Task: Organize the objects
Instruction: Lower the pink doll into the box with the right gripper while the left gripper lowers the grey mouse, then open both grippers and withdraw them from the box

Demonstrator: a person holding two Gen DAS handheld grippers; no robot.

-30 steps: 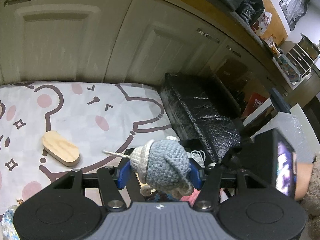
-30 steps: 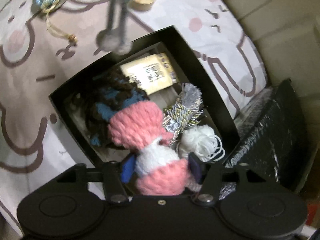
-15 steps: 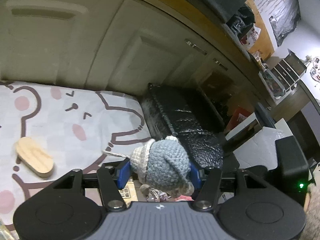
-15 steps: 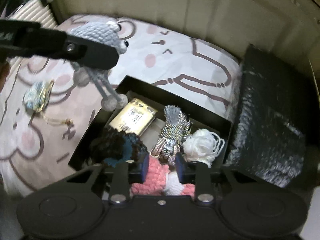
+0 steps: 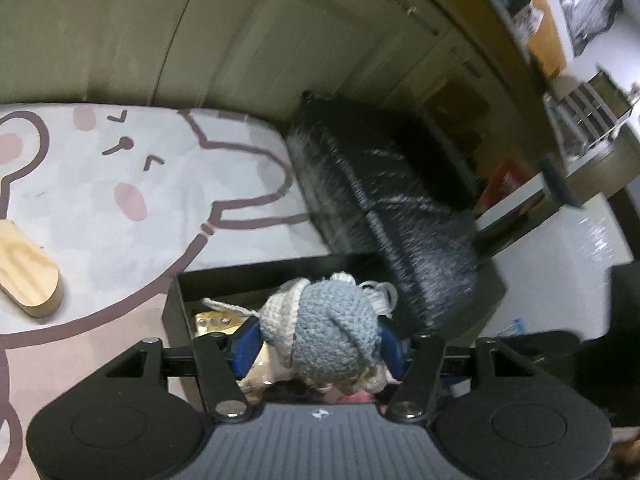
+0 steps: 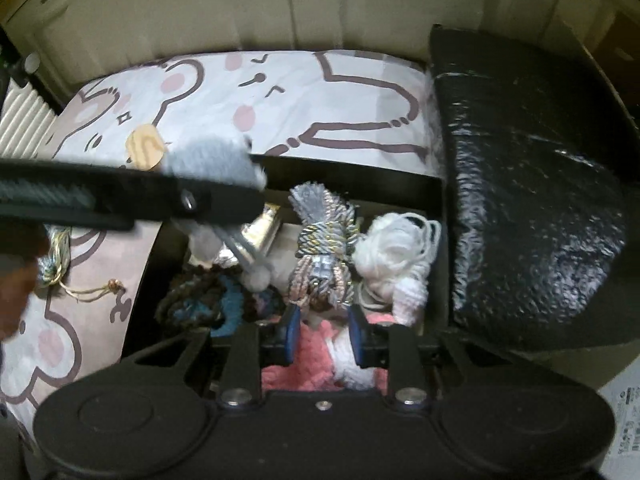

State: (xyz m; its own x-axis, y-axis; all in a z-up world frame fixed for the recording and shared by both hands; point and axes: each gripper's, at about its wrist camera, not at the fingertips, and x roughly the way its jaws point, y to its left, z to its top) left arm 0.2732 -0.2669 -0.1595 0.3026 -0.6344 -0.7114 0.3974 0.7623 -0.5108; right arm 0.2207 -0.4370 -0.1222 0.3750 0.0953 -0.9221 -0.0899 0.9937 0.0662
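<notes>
Your left gripper is clamped on a grey-blue crocheted doll held over the open black rectangular box.

The left wrist view shows only the doll's knitted head between the blue pads, its cream ear toward the left. Only the right wrist view shows the thin legs with pom-pom feet hanging down into the box, so the doll's long axis runs roughly vertical. That view also shows your right gripper with jaws parted above a pink-and-white knitted toy lying in the box, not pinching it, beside a white yarn bundle and a grey braided tassel cord. An oval wooden block lies on the cartoon-print mat.
</notes>
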